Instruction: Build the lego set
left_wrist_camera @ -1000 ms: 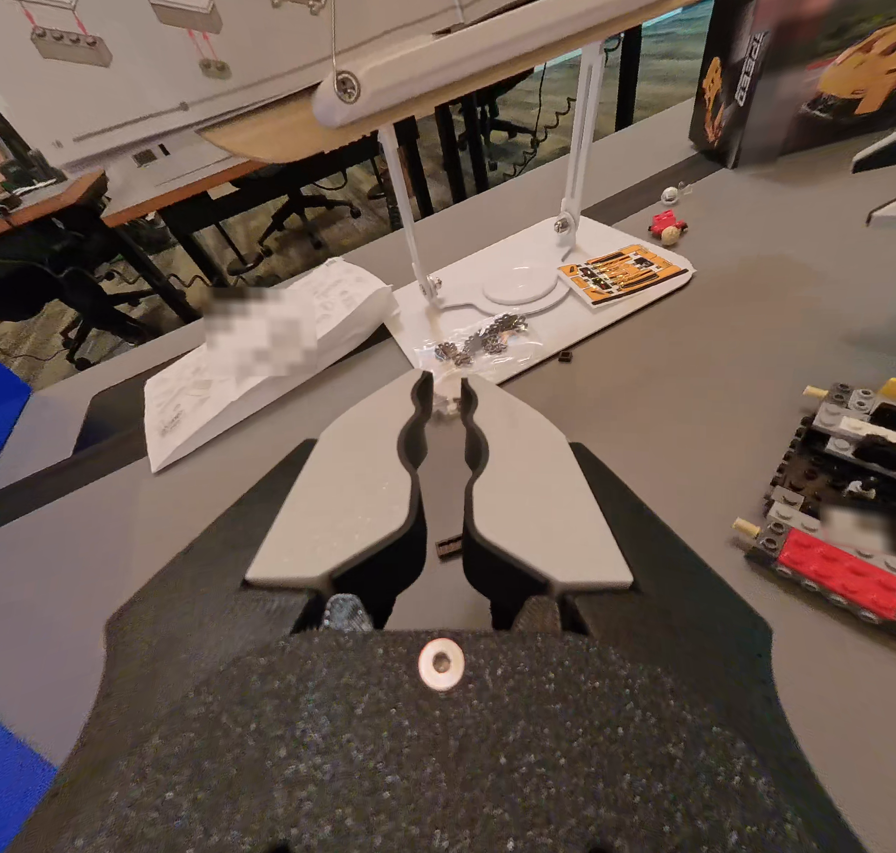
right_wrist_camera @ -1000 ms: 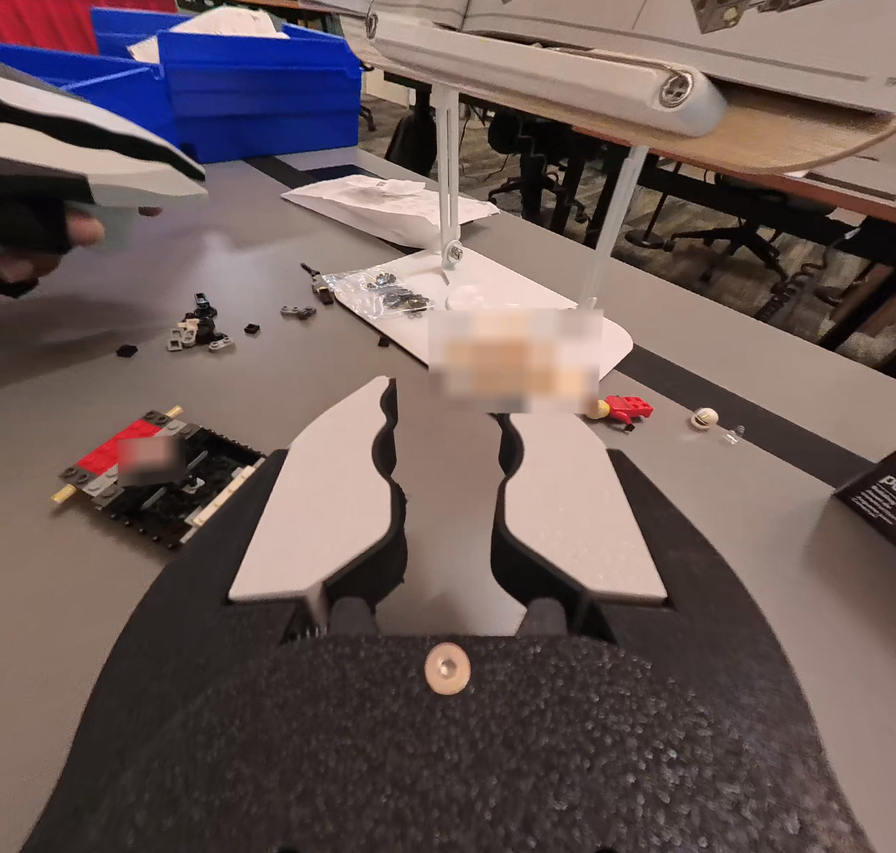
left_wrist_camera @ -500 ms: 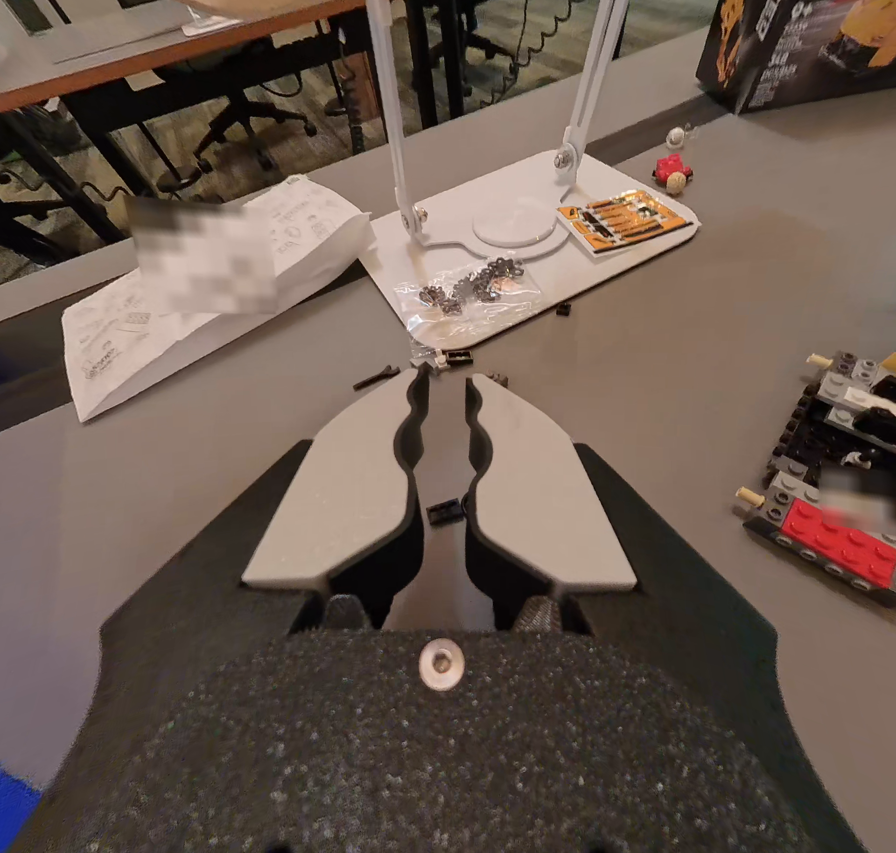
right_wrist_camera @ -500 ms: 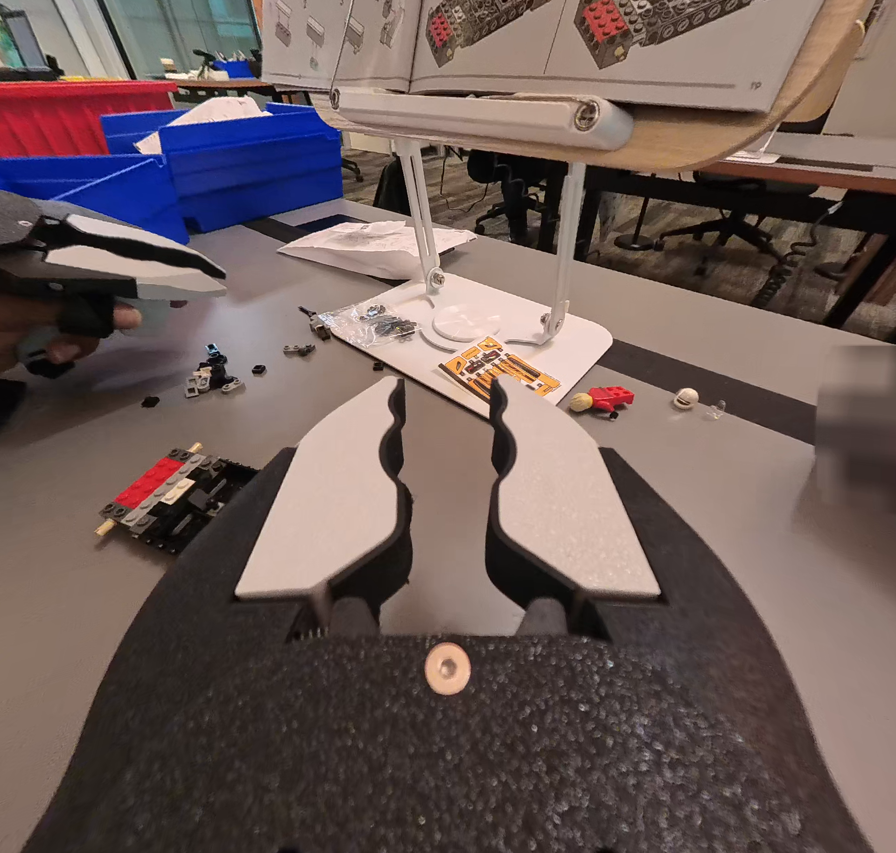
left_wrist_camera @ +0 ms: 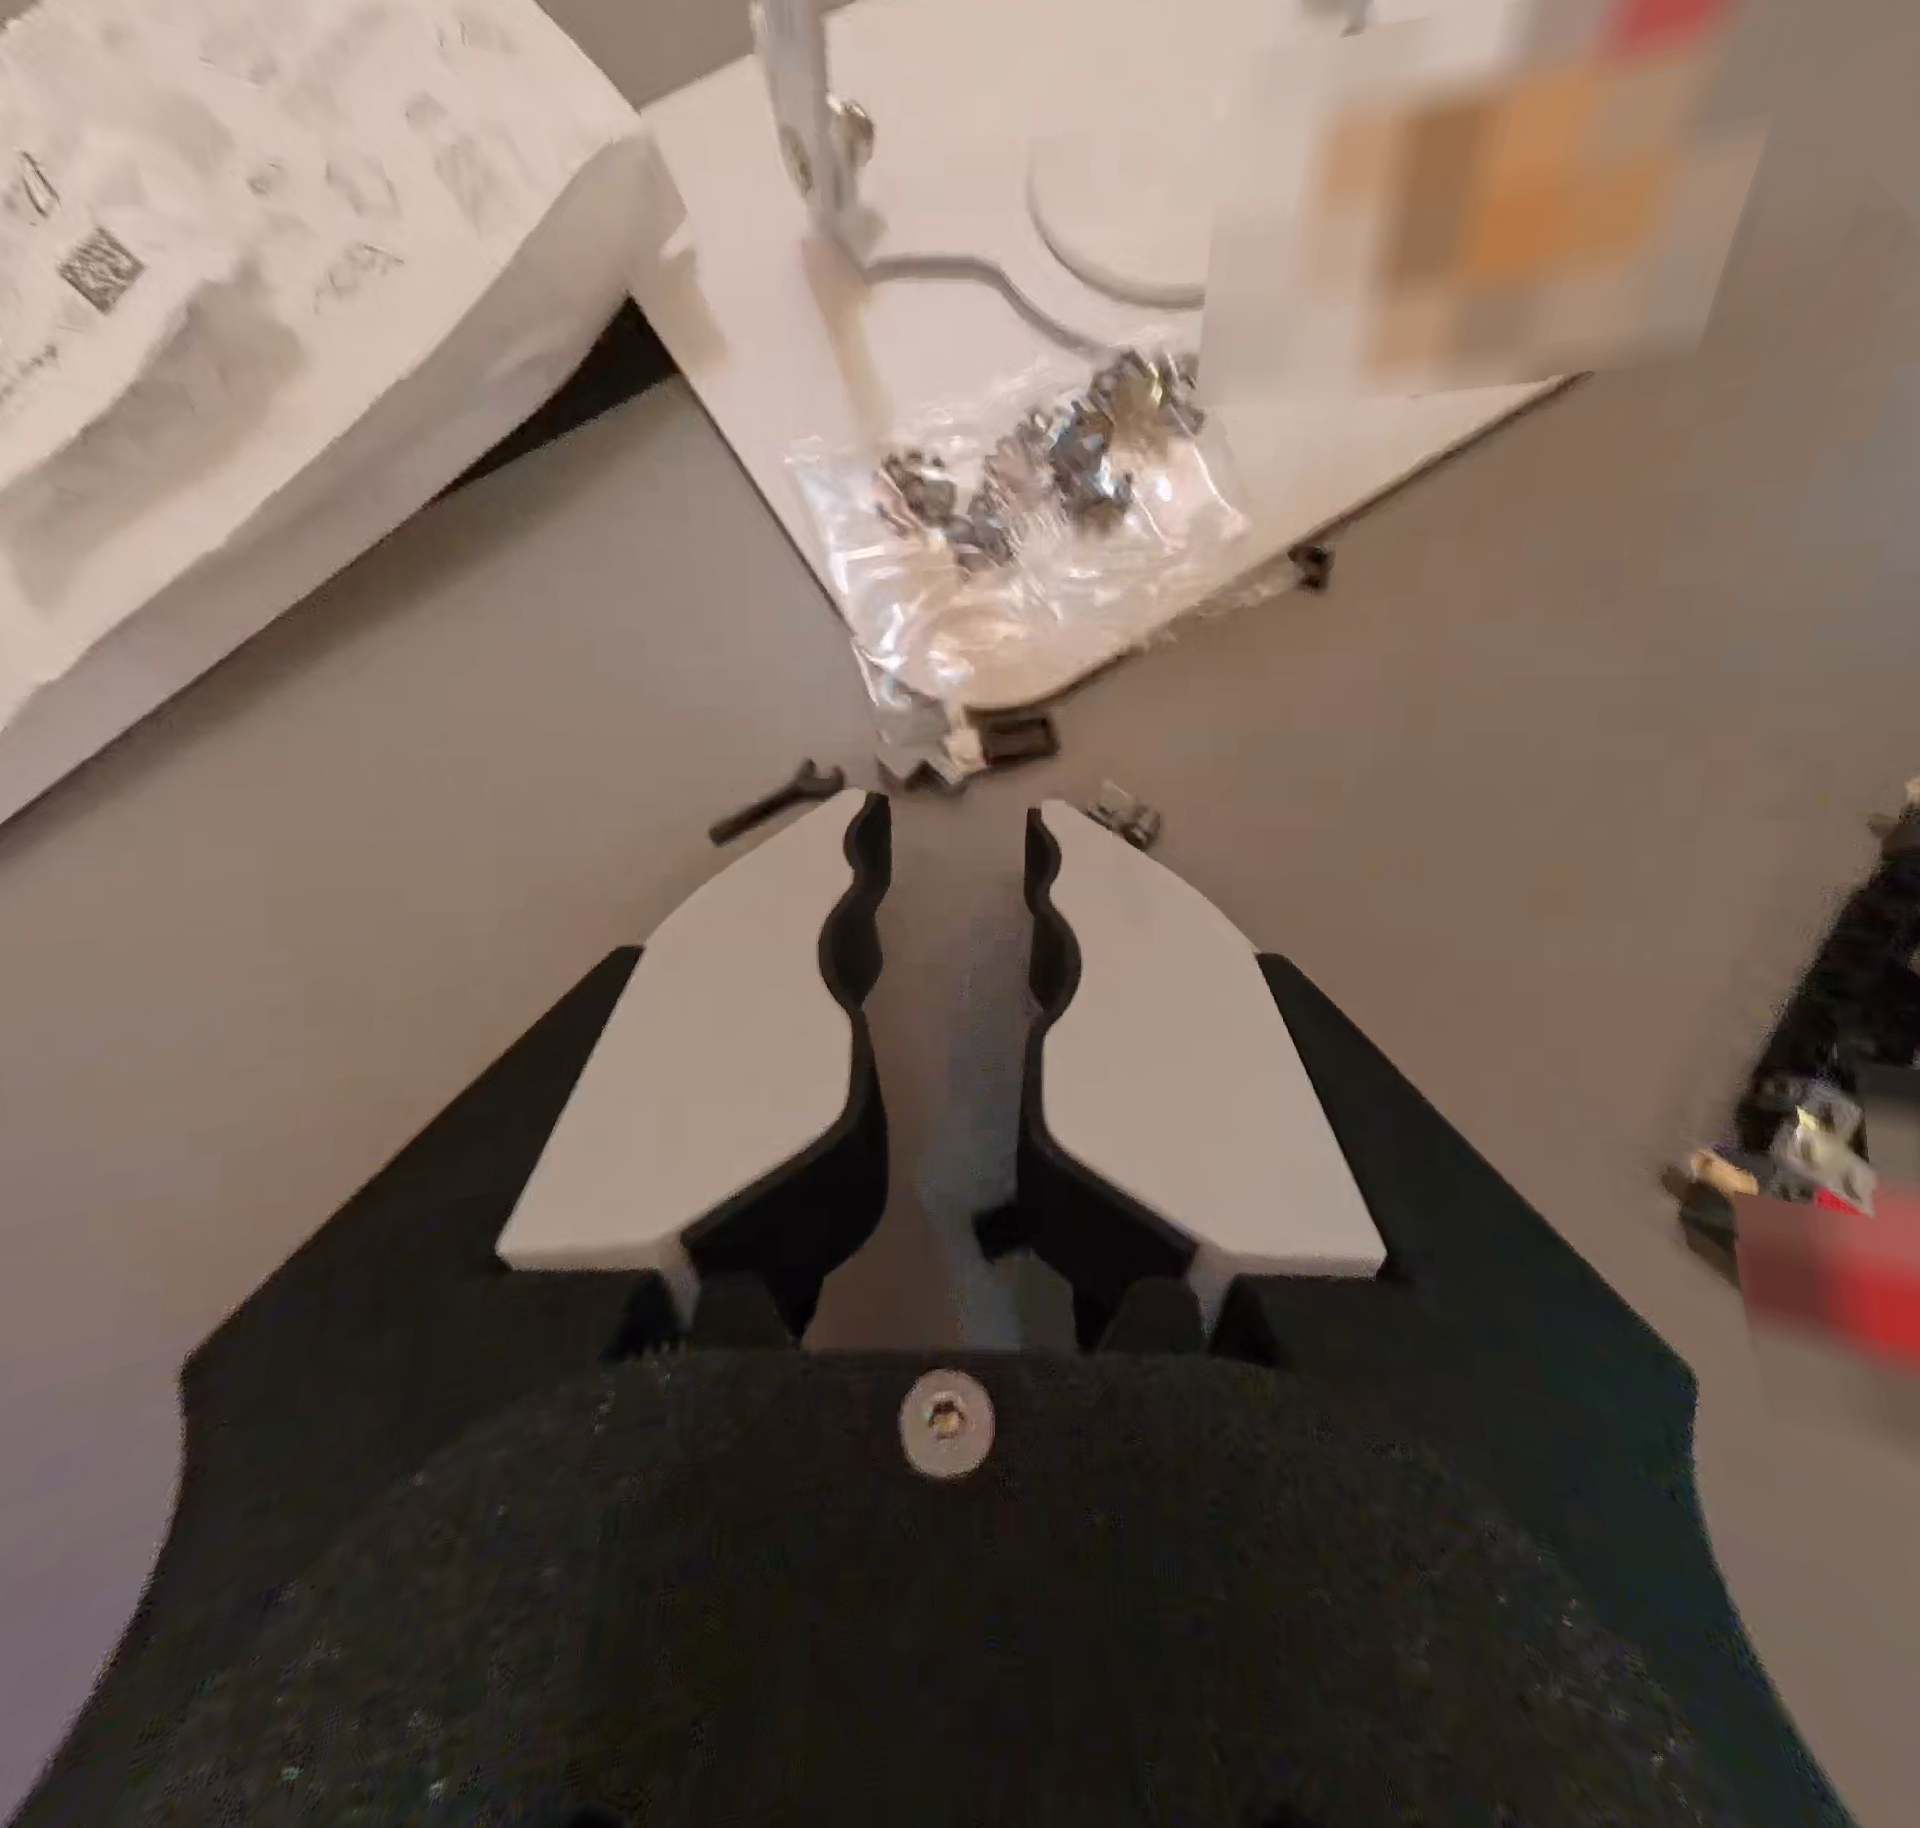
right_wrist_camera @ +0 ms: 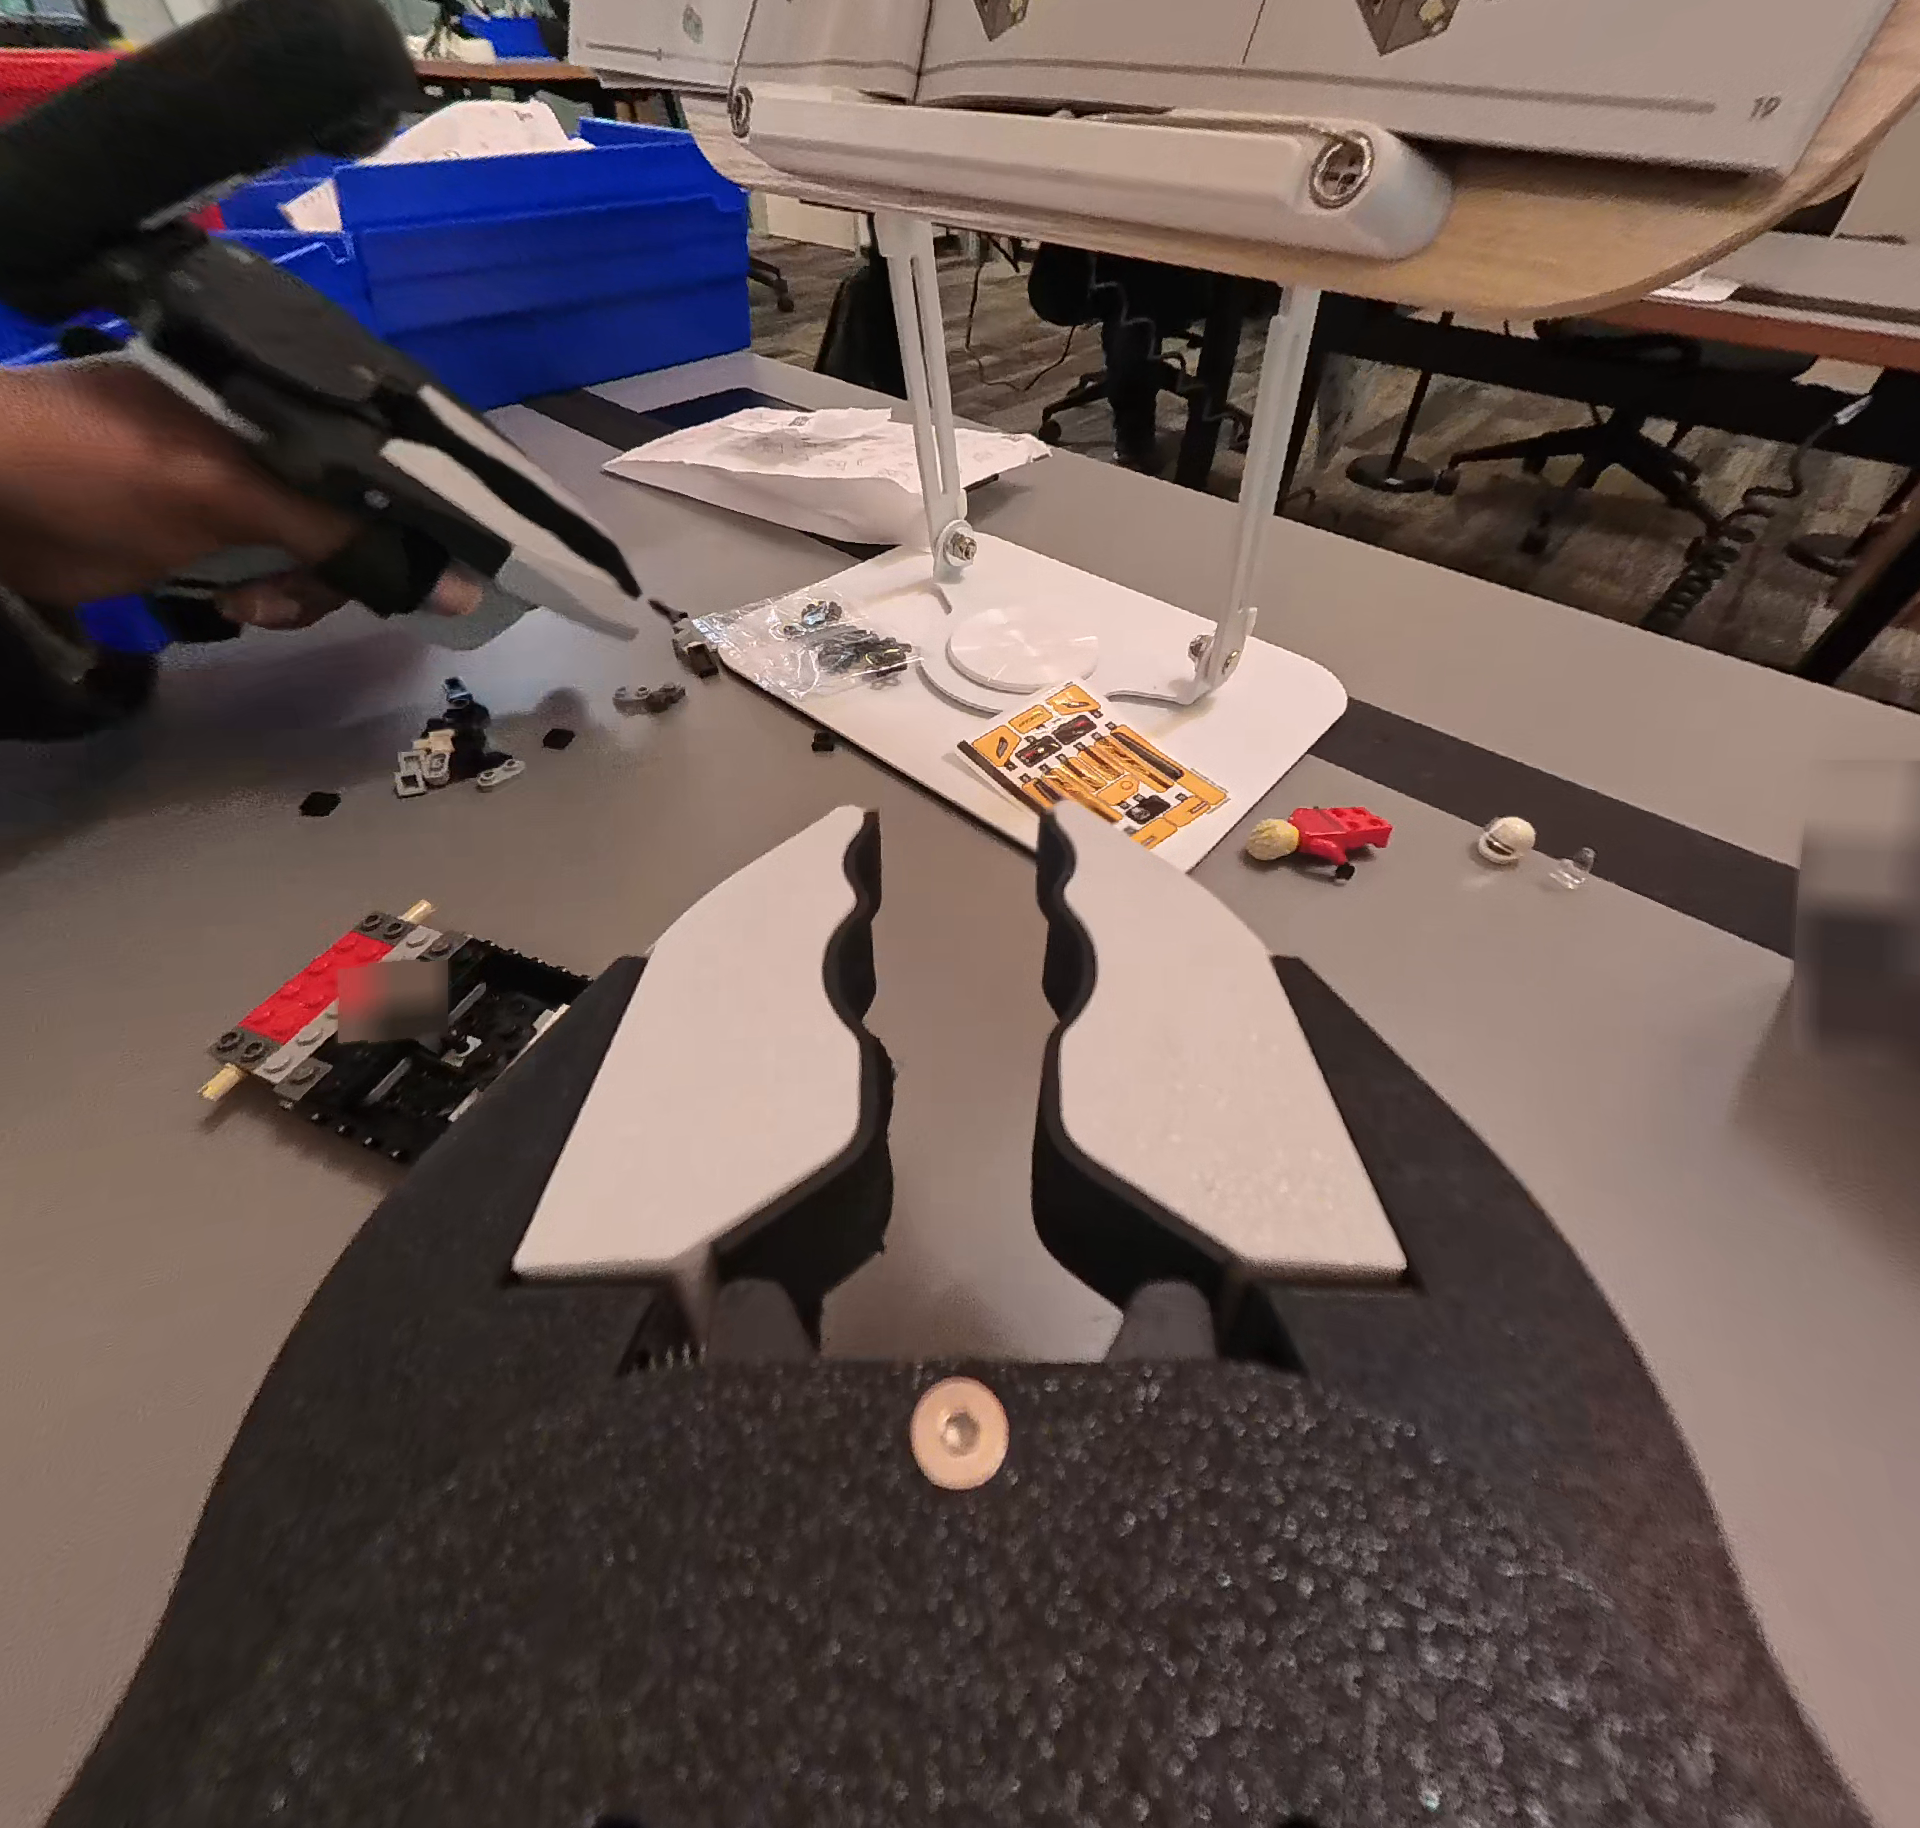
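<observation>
Two grippers are over the grey surface. The left gripper tilts down with jaws parted and empty — its tips just short of small loose pieces at the corner of the clear parts bag on the white stand base. The right gripper hovers, jaws apart, holding nothing. The part-built red-and-black lego assembly lies to its left.

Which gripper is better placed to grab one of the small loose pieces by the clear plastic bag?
Left. The left gripper is open with its tips just short of the small black piece beside the clear plastic bag; the right gripper sits farther back.
</observation>
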Demonstrator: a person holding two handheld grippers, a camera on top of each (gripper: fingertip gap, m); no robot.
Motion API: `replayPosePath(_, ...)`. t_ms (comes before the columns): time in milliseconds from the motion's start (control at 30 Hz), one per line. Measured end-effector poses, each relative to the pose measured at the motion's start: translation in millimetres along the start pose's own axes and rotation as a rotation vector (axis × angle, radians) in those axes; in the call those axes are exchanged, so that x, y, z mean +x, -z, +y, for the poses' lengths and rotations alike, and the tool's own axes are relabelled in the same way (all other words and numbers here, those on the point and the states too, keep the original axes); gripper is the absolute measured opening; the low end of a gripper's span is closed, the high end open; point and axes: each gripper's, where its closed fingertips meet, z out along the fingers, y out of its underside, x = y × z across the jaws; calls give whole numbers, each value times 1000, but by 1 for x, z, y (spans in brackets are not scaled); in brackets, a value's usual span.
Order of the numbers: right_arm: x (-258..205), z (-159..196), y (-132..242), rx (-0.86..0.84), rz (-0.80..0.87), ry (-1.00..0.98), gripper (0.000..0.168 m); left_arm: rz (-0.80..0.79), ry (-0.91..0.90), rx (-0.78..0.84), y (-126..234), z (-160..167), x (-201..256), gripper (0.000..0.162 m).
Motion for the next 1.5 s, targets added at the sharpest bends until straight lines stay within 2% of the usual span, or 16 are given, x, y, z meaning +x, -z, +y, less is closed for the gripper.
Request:
replayPosePath(133,-4,-2,-4,-4,-40,-11,28,26,93,10,-12,-16,-18,29)
replayPosePath(300,-8,2,-7,-23,-75,-52,28,53,165,-39,-25,-11,-35,26)
replayPosePath(467,-7,3,-6,-24,-83,-94,27,97,125,-46,-28,-6,-28,20)
replayPosePath(633,-6,8,-7,-49,-83,-99,27,98,4,-97,-29,-2,-15,10)
replayPosePath(733,-7,8,-7,-51,-86,-96,27,127,-20,-98,-30,-3,-6,9)
replayPosePath(867,-9,11,-7,-66,-91,-96,27,217,-46,-109,-27,0,12,1)
replayPosePath(1000,-11,12,-7,-75,-105,-95,27,311,-115,-141,-20,9,33,0)
replayPosePath(1067,-12,12,-7,-76,-107,-91,27,363,-142,-167,-14,13,43,0)
replayPosePath(1233,-12,12,-7,-78,-110,-92,27,291,-102,-82,-16,-5,33,8)
replayPosePath(1500,-14,15,-9,-92,-119,-94,27,237,-28,-41,-30,-18,27,20)
